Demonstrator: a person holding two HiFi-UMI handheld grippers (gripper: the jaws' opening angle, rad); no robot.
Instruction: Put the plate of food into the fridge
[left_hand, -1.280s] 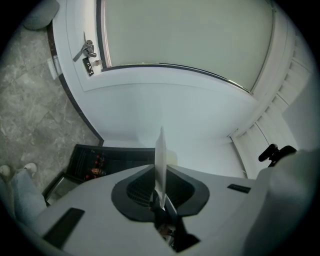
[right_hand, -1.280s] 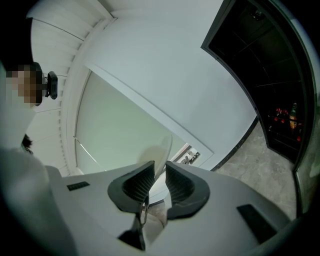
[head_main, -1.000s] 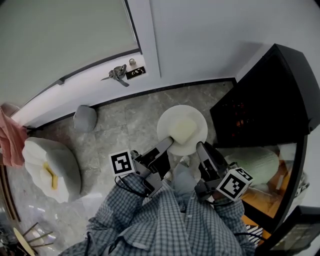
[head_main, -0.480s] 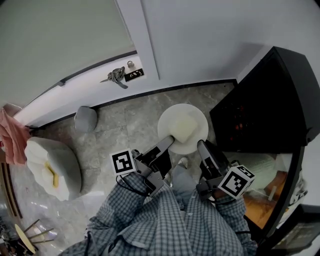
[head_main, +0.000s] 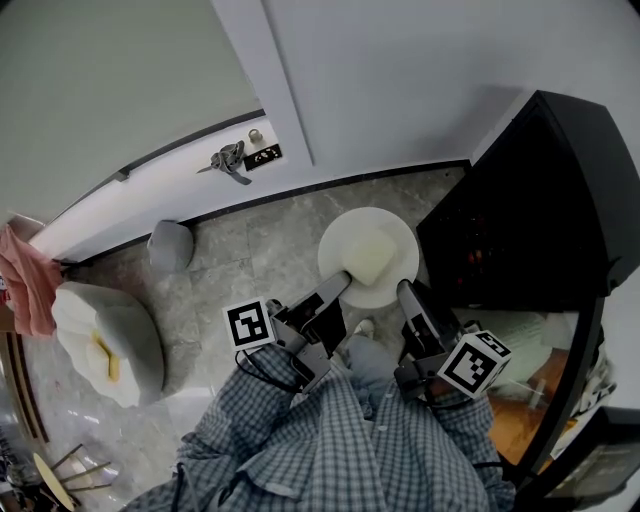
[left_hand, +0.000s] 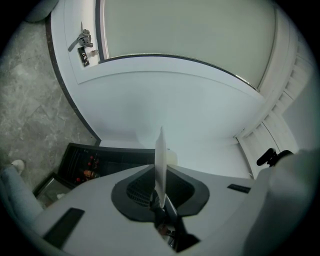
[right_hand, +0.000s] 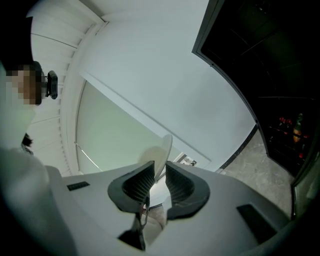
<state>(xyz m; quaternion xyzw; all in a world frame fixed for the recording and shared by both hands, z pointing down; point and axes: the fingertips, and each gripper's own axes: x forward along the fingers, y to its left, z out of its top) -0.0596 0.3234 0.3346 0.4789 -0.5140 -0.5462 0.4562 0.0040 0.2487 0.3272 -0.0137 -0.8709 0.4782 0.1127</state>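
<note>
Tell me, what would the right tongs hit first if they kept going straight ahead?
Apart from the plate they grip, the right tongs would probably meet the white wall, beside the dark fridge; depth is hard to judge.

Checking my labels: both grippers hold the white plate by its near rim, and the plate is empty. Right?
Not quite. The plate is not empty: the head view shows a pale slab of food on it. The left gripper and right gripper do hold its near rim.
</note>
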